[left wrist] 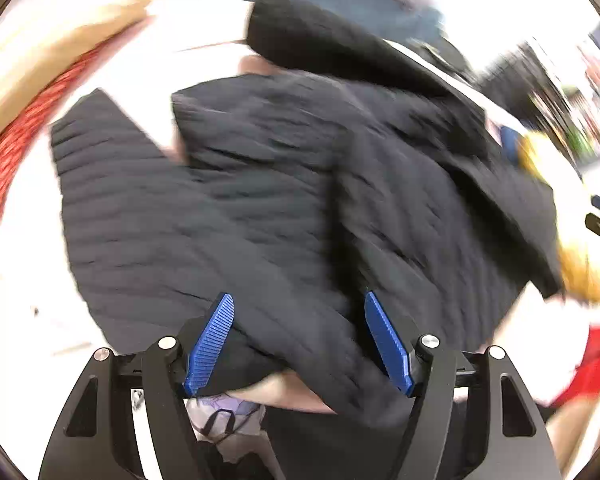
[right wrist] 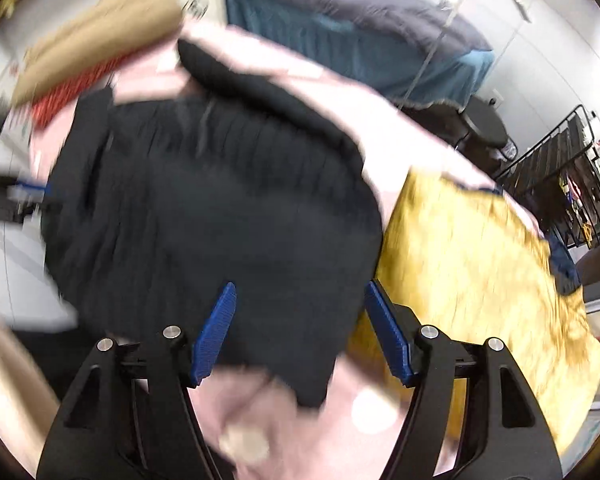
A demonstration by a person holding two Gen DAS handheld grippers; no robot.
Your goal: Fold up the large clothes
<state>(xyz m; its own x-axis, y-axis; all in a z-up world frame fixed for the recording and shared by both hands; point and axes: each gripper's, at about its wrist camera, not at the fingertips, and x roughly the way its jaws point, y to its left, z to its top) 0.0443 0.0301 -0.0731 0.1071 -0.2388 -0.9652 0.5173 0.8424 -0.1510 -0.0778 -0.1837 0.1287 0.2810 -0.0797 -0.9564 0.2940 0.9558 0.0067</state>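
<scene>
Black ribbed garment [left wrist: 260, 200] below both grippers [left wrist: 300, 340] [right wrist: 298, 332] — jaws spread, pointing steeply down.

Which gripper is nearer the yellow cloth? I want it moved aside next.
Right. The right gripper hangs open with the yellow cloth just beside its finger; the left gripper, also open, sees it far off across the dark garment.

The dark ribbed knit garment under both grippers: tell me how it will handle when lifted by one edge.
The dark ribbed knit garment probably hangs floppy: it already lies in soft overlapping folds. Its thick ribbing suggests some weight and decent grip for the blue pads. It will likely unfold unless supported by both grippers.
</scene>
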